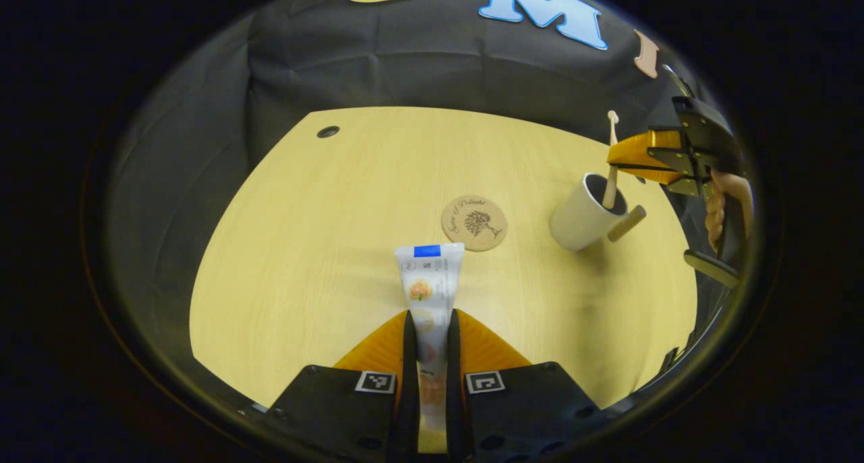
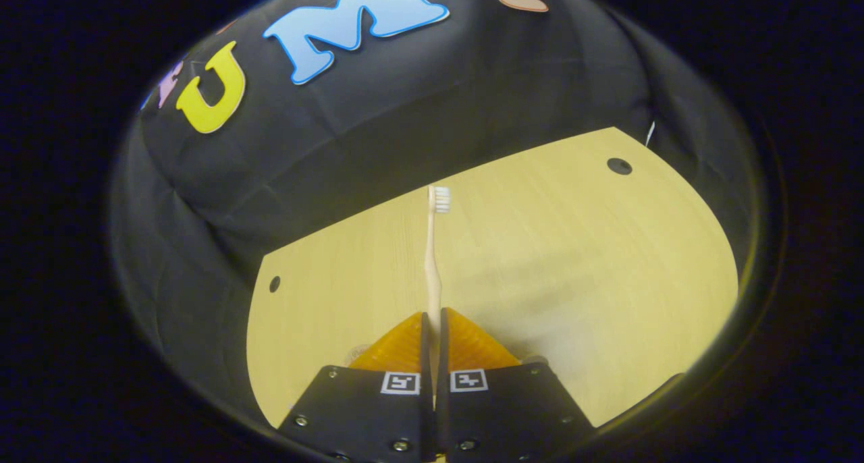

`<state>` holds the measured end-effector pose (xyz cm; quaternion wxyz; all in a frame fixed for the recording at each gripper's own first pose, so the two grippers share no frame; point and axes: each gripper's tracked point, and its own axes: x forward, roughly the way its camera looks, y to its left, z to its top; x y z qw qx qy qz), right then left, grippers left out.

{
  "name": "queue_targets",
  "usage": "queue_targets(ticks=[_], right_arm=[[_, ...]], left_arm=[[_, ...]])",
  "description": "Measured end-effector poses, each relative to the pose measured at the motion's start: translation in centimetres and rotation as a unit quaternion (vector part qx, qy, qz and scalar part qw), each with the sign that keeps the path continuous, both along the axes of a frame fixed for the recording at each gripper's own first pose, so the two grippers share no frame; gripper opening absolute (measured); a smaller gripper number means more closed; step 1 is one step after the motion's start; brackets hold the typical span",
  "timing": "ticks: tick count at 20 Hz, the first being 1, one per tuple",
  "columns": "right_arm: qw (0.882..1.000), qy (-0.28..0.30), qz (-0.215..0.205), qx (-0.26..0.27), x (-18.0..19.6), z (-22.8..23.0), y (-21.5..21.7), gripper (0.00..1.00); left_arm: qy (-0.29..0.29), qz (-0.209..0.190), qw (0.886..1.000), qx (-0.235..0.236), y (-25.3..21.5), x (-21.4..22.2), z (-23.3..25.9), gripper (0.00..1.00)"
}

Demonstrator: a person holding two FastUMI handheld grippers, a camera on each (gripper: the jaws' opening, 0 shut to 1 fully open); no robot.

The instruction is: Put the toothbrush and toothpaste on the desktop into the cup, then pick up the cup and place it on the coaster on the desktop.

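Observation:
My left gripper is shut on a white toothpaste tube, which sticks forward over the wooden desktop. Beyond the tube lies a round cork coaster. To the right stands a white cup with a wooden handle. In the left gripper view the right gripper, held by a hand, grips the pale toothbrush, whose lower end dips into the cup. In the right gripper view my right gripper is shut on the toothbrush, bristles at the far end.
The desktop has small dark cable holes near its far corners. Black cloth walls close in behind and beside the table. The table's near edge curves just under my left gripper.

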<state>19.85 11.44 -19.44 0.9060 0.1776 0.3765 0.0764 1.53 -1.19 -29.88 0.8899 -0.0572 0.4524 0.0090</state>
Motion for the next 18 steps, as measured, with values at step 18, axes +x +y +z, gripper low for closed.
queue_targets(ticks=[18], right_arm=[[0.999,-0.008,-0.004,-0.040,-1.9,-1.8,-0.4,0.15]], left_arm=[[0.007,-0.003,1.000,0.000,0.8,0.0,0.9,0.24]])
